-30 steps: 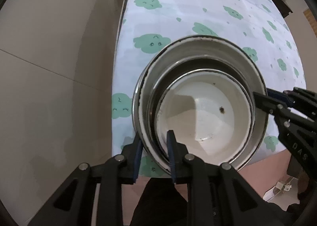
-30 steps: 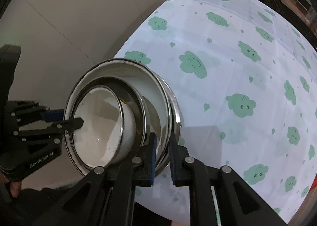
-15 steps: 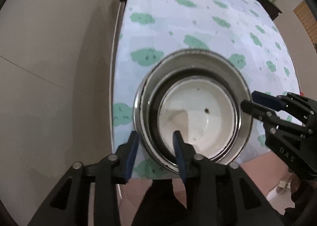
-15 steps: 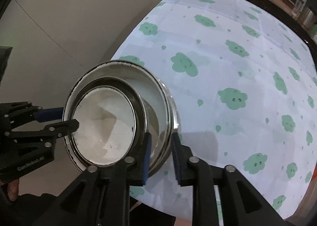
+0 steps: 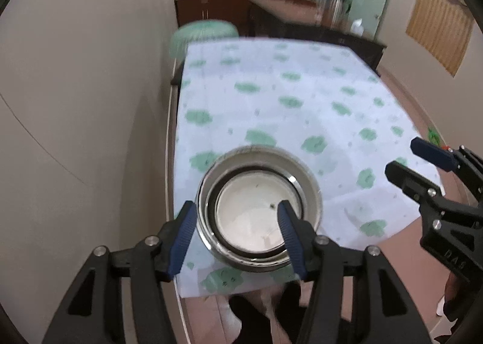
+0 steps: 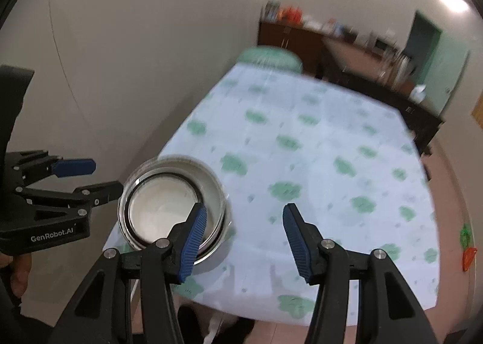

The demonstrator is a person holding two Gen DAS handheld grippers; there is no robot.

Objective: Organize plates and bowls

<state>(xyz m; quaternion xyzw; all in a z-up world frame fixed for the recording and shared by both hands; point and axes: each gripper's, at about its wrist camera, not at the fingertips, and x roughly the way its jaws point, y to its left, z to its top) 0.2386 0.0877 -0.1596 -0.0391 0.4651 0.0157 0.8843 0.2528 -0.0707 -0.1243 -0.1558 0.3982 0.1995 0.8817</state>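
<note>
Bowls (image 5: 256, 214) sit nested on the tablecloth (image 5: 302, 96) below both spread-apart hand-held grippers (image 5: 235, 232).

Nested bowls (image 5: 258, 211): near rim partly covered by the left tool's (image 5: 235, 230) blue pads in the left wrist view, and how many are stacked can't be told, the inner rims merging in blur. Sideboard clutter (image 6: 289, 13) at the far wall is too blurred and small to identify, and the cloud print on the tablecloth (image 6: 317, 144) is smeared. Right tool (image 5: 422, 162) is cut off by the frame edge in the left wrist view; the table's (image 6: 302, 318) near edge is hidden behind tool arms.
</note>
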